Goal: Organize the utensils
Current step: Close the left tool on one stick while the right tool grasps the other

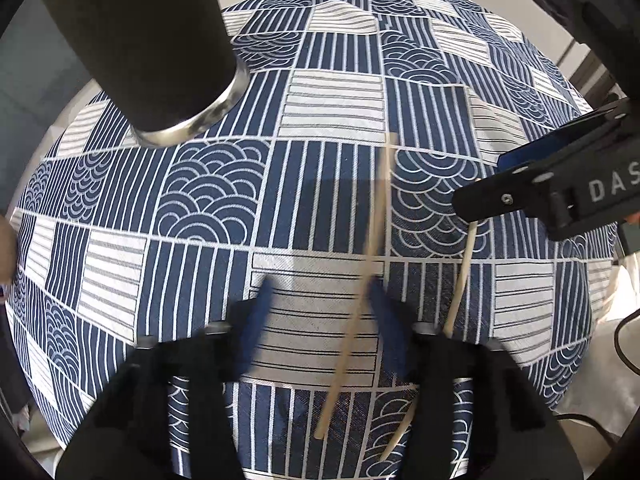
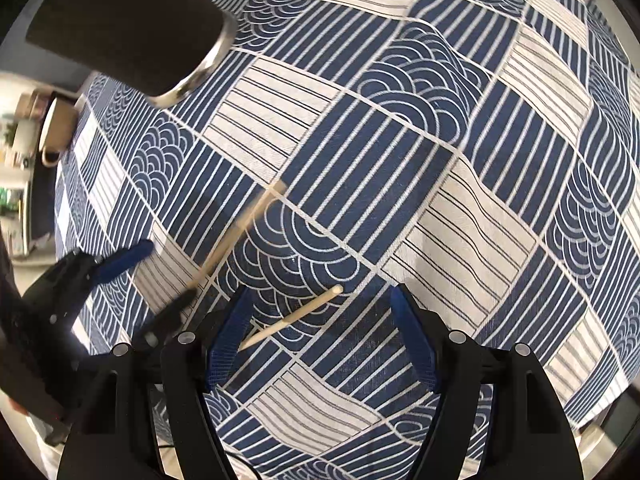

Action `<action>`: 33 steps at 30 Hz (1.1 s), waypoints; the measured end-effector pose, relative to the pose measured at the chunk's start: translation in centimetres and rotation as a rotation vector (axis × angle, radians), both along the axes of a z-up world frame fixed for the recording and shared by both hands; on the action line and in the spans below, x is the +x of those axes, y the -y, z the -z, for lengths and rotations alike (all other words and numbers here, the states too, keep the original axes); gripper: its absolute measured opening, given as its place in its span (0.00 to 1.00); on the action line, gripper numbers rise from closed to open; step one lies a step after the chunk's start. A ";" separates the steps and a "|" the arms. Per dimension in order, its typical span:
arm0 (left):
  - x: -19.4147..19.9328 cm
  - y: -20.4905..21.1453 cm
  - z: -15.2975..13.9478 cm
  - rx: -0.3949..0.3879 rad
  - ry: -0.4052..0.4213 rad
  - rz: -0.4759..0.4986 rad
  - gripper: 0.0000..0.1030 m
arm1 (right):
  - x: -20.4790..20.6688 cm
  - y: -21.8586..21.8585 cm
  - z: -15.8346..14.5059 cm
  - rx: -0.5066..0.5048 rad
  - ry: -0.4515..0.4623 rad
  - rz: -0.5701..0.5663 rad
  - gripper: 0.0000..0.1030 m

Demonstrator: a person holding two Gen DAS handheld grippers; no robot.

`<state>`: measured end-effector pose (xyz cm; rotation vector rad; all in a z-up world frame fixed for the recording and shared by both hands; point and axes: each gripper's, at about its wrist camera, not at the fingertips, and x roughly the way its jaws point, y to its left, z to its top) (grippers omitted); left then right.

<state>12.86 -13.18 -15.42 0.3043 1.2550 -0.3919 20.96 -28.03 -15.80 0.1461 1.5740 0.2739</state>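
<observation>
- The tablecloth (image 1: 328, 96) covers the whole table. It is woven cotton by the look of it, a navy and off-white patchwork of stripes and scalloped waves, lying a bit rumpled.
- The holder (image 1: 148, 40) stands at the far left of the cloth. It is a tall dark matt cylinder with a shiny metal ring round its foot. I'd take it for the place the sticks belong. From here I can't see into it.
- The left gripper (image 1: 322, 300) points steeply down at the cloth. Its blue ribbed pads (image 1: 260, 320) are apart with a clear gap, and nothing is clamped. One chopstick runs up through that gap, close against the right-hand pad. The picture is smeared there, so I can't say whether it touches.
- The right gripper (image 2: 322, 300) hangs beside it, also nose-down with jaws spread wide and empty. The other stick lies on the cloth between them, nearer the left pad.
- Chopstick one (image 1: 360, 300) is pale bare wood, thin and straight, square at the far end. It is well apart from the holder.
- Chopstick two (image 2: 292, 318) is the same make, rounded at the thick end and tapering to a point.
- My read is that this is the pick-up step, with both sticks loose on the table. Next, each jaw wants to pinch squarely across its stick. The sticks are slim and smooth and may roll or pivot, so a firm grip near the middle seems wise before carrying them to the holder.
</observation>
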 end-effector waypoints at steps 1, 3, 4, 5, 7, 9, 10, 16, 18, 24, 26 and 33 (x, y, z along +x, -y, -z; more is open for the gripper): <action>0.1 0.0 -0.1 0.001 -0.005 0.012 0.25 | -0.1 0.0 0.0 -0.002 -0.013 0.015 0.65; 0.3 -0.1 -0.2 -0.001 -0.014 0.028 0.22 | -0.3 -0.1 0.0 0.004 -0.037 0.038 0.65; 0.3 -0.1 -0.2 -0.004 -0.013 0.035 0.22 | -0.3 -0.2 0.0 0.008 -0.051 0.046 0.63; 0.3 -0.2 -0.1 -0.008 -0.014 0.037 0.21 | -0.5 -0.3 0.1 0.009 -0.068 0.055 0.63; 0.4 -0.5 -0.1 -0.020 -0.015 0.030 0.18 | -0.8 -0.9 0.3 0.006 -0.098 0.076 0.59; 0.5 -1.0 -0.1 -0.036 -0.012 0.003 0.11 | -1.2 -1.3 0.3 -0.030 -0.100 0.106 0.59; 0.4 -1.3 -0.2 -0.042 -0.012 -0.010 0.10 | -1.2 -1.7 0.3 -0.055 -0.100 0.130 0.59; -0.5 -2.2 -0.3 -0.068 0.030 -0.117 0.08 | -1.2 -4.8 0.7 -0.228 -0.101 0.161 0.62; -0.8 -2.2 -0.2 -0.072 0.041 -0.139 0.08 | -1.4 -5.5 0.8 -0.245 -0.107 0.214 0.60; -1.1 -3.4 -0.1 -0.136 0.044 -0.267 0.07 | -1.8 -6.9 0.6 -0.246 -0.099 0.206 0.37; -1.4 -3.4 -0.1 -0.147 0.036 -0.306 0.07 | -1.8 -6.7 0.4 -0.247 -0.092 0.189 0.21; -2.3 -4.9 0.0 -0.242 -0.018 -0.477 0.05 | -2.5 -3.8 0.3 -0.151 -0.075 0.117 0.04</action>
